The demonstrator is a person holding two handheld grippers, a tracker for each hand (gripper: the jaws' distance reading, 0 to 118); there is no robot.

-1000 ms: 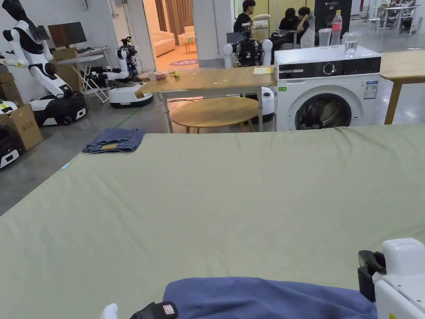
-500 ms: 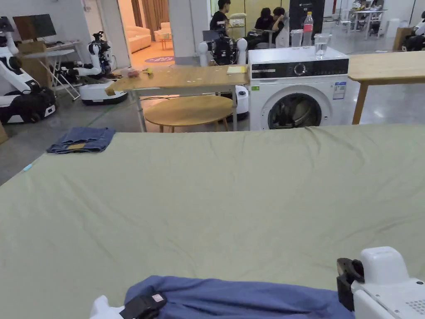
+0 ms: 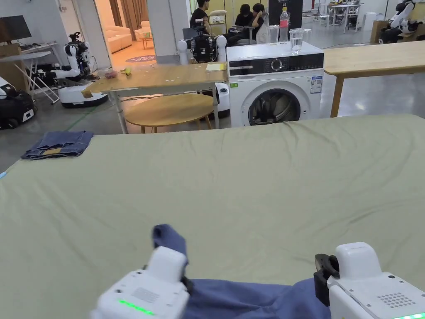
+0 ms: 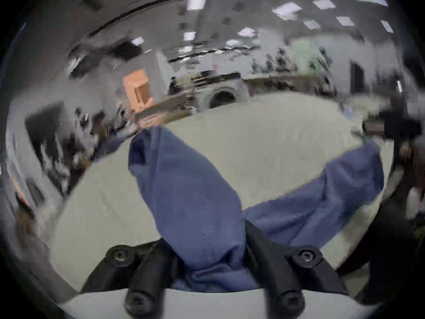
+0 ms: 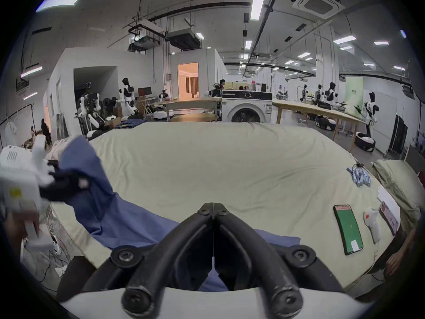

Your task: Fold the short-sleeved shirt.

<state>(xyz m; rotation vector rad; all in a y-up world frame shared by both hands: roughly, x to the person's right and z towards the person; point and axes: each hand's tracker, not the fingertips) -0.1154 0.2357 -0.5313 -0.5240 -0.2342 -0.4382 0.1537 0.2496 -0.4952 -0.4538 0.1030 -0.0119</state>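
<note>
Head view — left gripper (image 3: 166, 259) clamping blue shirt (image 3: 249, 297); right gripper (image 5: 213, 209) jaws closed together

I'm standing in a robotics lab: humanoid robots (image 5: 127, 98) line the walls, a wheeled robot (image 3: 74, 70) is parked on the concrete floor, a washing machine (image 3: 275, 85) sits among wooden desks (image 3: 157, 79), and bare ducts run under the ceiling lights (image 5: 256, 8).

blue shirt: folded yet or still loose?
Loose, not folded. The blue shirt lies rumpled at the bed's near edge, one end lifted in the left gripper; the right gripper's jaws meet above it.
</note>
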